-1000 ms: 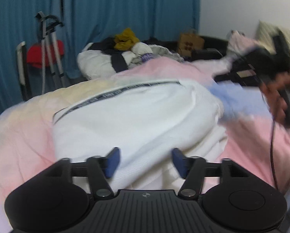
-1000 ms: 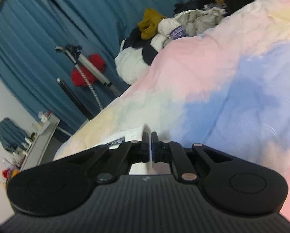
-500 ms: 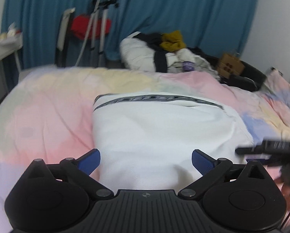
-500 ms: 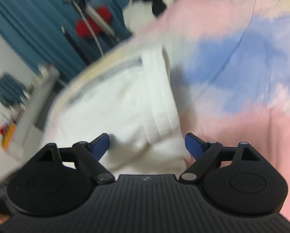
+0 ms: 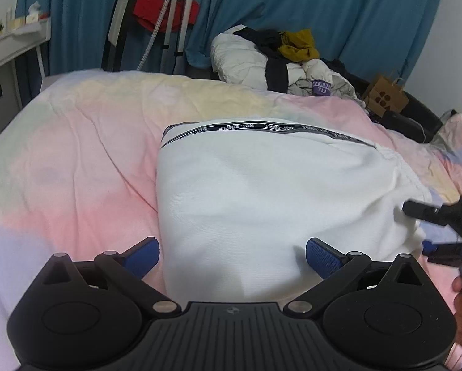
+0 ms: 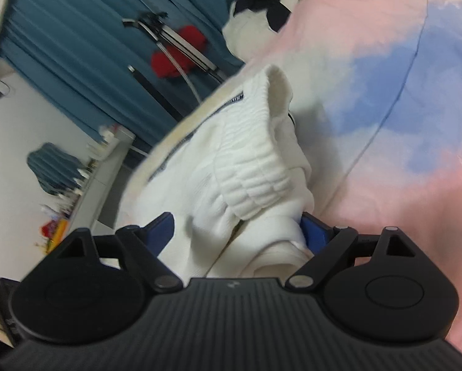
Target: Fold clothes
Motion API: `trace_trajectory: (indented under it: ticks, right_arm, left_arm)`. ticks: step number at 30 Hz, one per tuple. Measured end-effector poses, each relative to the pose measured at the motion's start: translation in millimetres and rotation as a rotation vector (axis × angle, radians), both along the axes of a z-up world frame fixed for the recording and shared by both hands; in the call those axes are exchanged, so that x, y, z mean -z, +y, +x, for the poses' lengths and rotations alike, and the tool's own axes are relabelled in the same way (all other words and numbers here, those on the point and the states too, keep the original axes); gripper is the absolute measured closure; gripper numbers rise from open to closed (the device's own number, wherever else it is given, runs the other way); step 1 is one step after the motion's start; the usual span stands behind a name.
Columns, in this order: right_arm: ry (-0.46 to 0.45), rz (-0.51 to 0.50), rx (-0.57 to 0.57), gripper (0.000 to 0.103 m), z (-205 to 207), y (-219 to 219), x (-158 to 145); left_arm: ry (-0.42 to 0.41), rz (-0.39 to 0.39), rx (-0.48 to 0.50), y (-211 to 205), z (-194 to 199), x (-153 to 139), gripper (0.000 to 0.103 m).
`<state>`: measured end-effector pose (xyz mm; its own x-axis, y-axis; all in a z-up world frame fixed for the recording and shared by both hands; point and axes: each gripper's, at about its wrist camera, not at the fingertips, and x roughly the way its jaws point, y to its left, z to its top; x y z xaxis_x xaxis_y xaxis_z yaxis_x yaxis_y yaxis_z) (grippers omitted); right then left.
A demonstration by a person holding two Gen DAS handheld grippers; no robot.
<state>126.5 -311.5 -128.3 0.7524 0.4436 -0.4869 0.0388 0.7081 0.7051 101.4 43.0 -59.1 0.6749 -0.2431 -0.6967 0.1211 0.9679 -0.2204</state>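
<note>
On the pastel bedspread (image 5: 76, 167), the white sweatpants (image 5: 261, 191) lie folded into a thick block at mid-bed, the printed side stripe (image 5: 261, 126) along their far edge. The left gripper (image 5: 232, 255) hovers over the near end with its jaws spread wide and nothing between the pads. The fabric looks soft, bulky and light: likely to sag and unfold if lifted by one layer, so a pinch through all layers at a folded edge or corner seems the safest hold. The left wrist view gives the whole outline, plus the heap of unfolded clothes (image 5: 274, 55) by the curtain and the right gripper (image 5: 428, 232) at the block's right side. Only the right wrist view shows the ribbed elastic cuff (image 6: 258, 154) standing loose and the stacked layers; there the right gripper (image 6: 237, 233) is opening its jaws with cloth bunched between them, apparently unclamped.
</note>
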Motion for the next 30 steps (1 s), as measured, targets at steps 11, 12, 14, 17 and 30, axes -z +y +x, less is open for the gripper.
trace_trajectory:
  ticks: [11, 12, 14, 17, 30]
  right_arm:
    - [0.071, -0.168, 0.033, 0.047, 9, 20, 11]
    - [0.063, -0.170, 0.037, 0.057, 6, 20, 8]
    - [0.034, -0.160, 0.054, 0.063, 1, 20, 0]
    - [-0.024, -0.135, 0.071, 0.068, -5, 21, -15]
    - [-0.321, 0.047, 0.243, 0.074, -44, -61, -99]
  left_arm:
    - [0.213, -0.349, -0.100, 53, 37, 42, 0.021]
    - [0.231, -0.374, -0.094, 55, 38, 46, 0.033]
    - [0.226, -0.362, -0.073, 55, 37, 46, 0.047]
    - [0.170, -0.338, -0.051, 55, 29, 32, 0.063]
    - [-0.110, -0.293, 0.105, -48, 14, -105, 0.074]
